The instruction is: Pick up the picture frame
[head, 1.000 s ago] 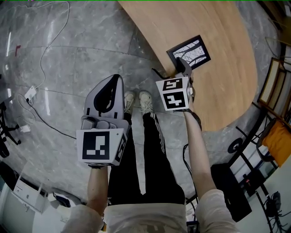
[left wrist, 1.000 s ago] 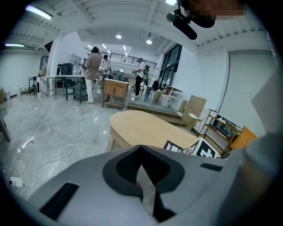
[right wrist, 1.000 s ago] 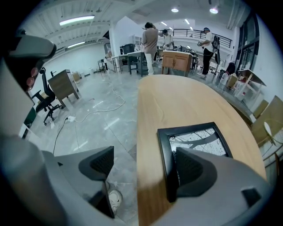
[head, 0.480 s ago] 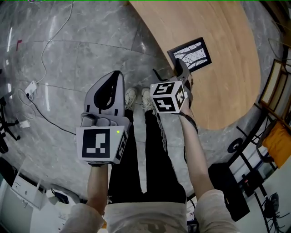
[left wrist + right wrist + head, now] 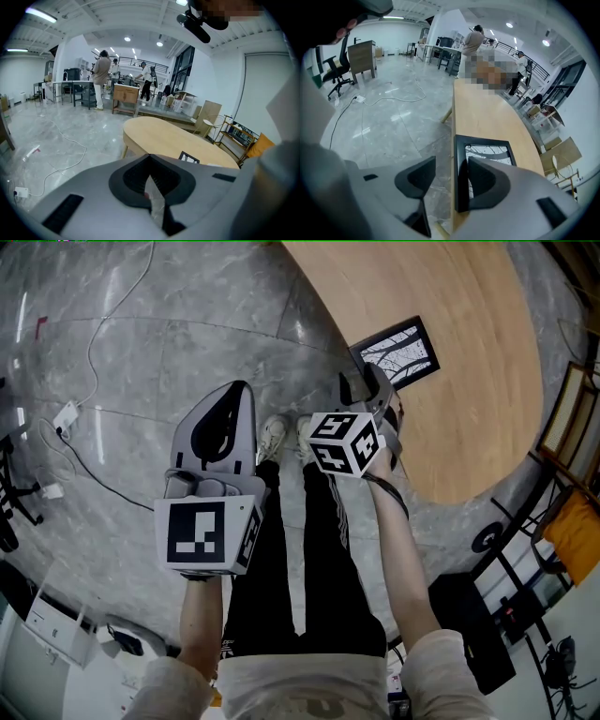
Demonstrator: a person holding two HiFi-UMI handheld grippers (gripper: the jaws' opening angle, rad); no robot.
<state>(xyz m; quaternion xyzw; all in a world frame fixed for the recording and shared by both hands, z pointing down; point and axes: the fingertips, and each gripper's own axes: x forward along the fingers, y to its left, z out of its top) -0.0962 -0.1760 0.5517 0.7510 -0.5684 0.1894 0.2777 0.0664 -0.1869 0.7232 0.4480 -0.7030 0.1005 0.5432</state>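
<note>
The black picture frame (image 5: 398, 351) with a branch print lies flat near the edge of the oval wooden table (image 5: 450, 296). My right gripper (image 5: 364, 385) points steeply down at the frame's near corner. In the right gripper view its jaws straddle the frame's (image 5: 487, 154) left border at the table edge (image 5: 453, 117) and are closing. A gap still shows beside the border, so the right gripper (image 5: 451, 161) is not gripping. My left gripper (image 5: 240, 390) hangs over the floor, away from the table, its jaws shut (image 5: 150, 157) and empty.
The person's legs and shoes (image 5: 281, 437) stand between the grippers. A white cable (image 5: 94, 343) and a power strip (image 5: 64, 416) lie on the marble floor at left. Shelving (image 5: 562, 409) and a black bag (image 5: 478, 634) sit at right. An office chair (image 5: 337, 70) stands far off.
My right gripper has rolled and tilted, and its jaws have narrowed around the frame's near edge. The left gripper has barely shifted.
</note>
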